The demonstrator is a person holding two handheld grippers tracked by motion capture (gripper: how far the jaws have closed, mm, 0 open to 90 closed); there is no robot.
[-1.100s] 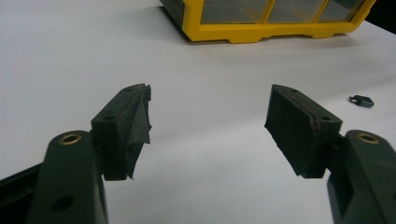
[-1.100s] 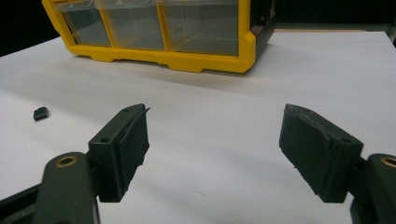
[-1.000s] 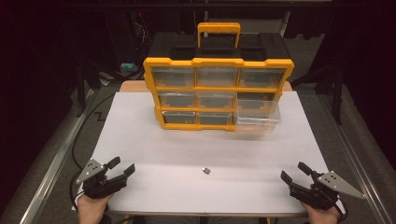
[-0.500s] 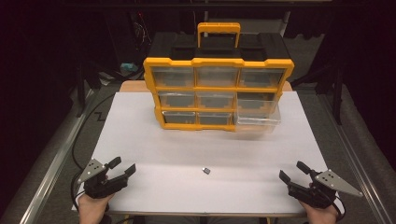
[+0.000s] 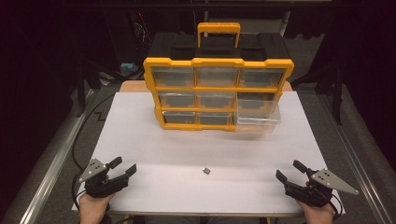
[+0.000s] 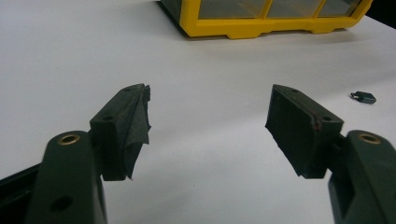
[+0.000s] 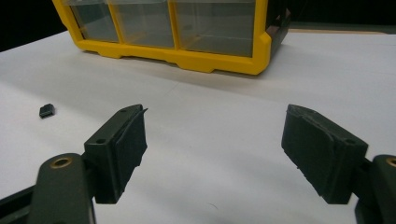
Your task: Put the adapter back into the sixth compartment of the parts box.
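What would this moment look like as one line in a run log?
left gripper: open, empty | right gripper: open, empty | small dark part: on table between them | organizer: bottom-right drawer pulled out

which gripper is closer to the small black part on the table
Left, narrowly. The left gripper sits to the left of the small black part; the right gripper sits slightly farther off on its right.

Bench: white top (image 5: 140, 135), evenly lit, with a wooden edge showing at its far side (image 5: 133, 87).
Floor: grey (image 5: 60, 154), a metal rail (image 5: 44, 179) running along the left.
Surroundings: dark, black frame legs (image 5: 83, 84) and tangled cables (image 5: 140, 28) behind.
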